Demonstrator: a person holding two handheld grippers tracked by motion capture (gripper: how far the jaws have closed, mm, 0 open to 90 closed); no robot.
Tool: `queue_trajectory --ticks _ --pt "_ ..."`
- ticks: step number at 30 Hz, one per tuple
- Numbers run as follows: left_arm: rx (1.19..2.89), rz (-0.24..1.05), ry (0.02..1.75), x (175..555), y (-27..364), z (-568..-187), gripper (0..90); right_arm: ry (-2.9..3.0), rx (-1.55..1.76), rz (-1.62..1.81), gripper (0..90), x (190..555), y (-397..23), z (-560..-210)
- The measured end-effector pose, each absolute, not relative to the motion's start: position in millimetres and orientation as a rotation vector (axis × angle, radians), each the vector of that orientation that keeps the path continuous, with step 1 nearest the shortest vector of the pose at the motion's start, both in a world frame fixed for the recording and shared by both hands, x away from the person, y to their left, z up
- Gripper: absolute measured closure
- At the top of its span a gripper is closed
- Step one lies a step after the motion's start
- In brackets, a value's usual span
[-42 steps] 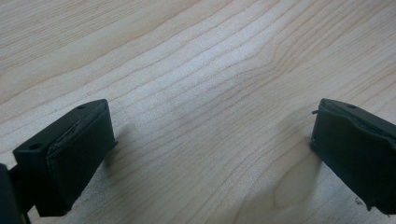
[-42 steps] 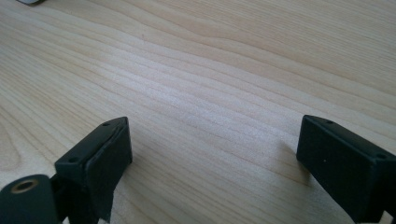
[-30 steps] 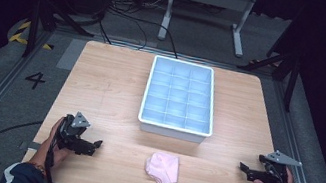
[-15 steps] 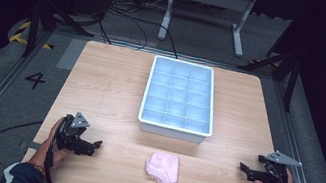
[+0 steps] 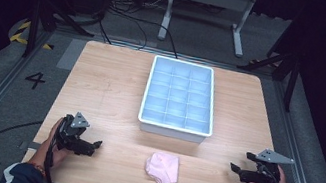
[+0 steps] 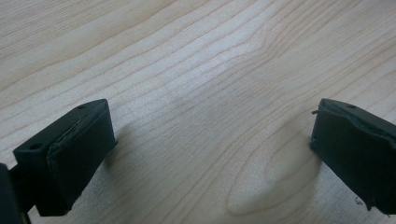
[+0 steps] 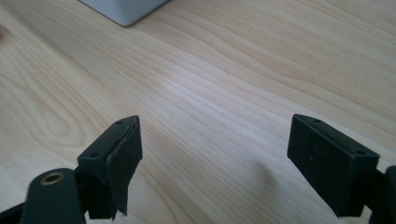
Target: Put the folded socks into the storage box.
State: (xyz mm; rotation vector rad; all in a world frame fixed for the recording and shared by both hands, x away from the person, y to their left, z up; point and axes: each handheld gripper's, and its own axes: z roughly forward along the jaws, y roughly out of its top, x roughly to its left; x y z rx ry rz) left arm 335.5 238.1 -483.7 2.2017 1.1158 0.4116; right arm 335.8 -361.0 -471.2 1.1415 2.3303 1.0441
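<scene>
- I sit at the 6 o'clock edge of a pale wooden table (image 5: 106, 86), with a two-jaw gripper in each hand.
- A small pink cloth (image 5: 162, 168) lies crumpled on the table near 6 o'clock, between my hands and apart from both.
- Just beyond the pink cloth, toward 12 o'clock, stands a white tray (image 5: 173, 130) divided into many small compartments. All of them look empty. The cloth lies close to the tray's near wall but does not touch it.
- My left gripper (image 5: 94, 145) rests low over the table at about 8 o'clock. Its jaws are spread wide, with bare wood between them.
- My right gripper (image 5: 234, 169) sits at about 4 o'clock, pointing in toward the cloth. Its jaws have just been closing a little, yet they are well apart with nothing between them.
- In the right gripper view, a corner of the tray shows at 11 o'clock, beyond the jaws.
- I judge the cloth to be very light, soft and limp. It will sag and unfold when lifted, and it cannot break.
- It should not slip much between the pads, though a shallow pinch may catch a single layer.
- I would take hold at the raised, bunched fold near its middle, pressing down a little so the jaws gather several layers.
</scene>
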Motion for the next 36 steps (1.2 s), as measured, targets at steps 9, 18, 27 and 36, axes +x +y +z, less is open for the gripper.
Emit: queue_trajectory --ticks 9,18,27,36 --pt "2.204 0.410 1.112 335.6 238.6 -483.6 0.0 2.400 1.010 1.131 19.2 332.9 -324.5 -449.1" --pt "2.204 0.410 1.112 335.6 238.5 -483.7 0.0 2.530 0.822 1.128 23.3 325.7 -268.0 -447.1" --pt "2.209 0.404 1.106 335.4 239.3 -483.6 0.0 2.635 0.682 1.136 23.1 322.5 -224.2 -454.8" --pt "2.209 0.403 1.106 335.4 239.3 -483.6 0.0 2.669 0.586 1.149 22.9 319.5 -191.9 -455.5"
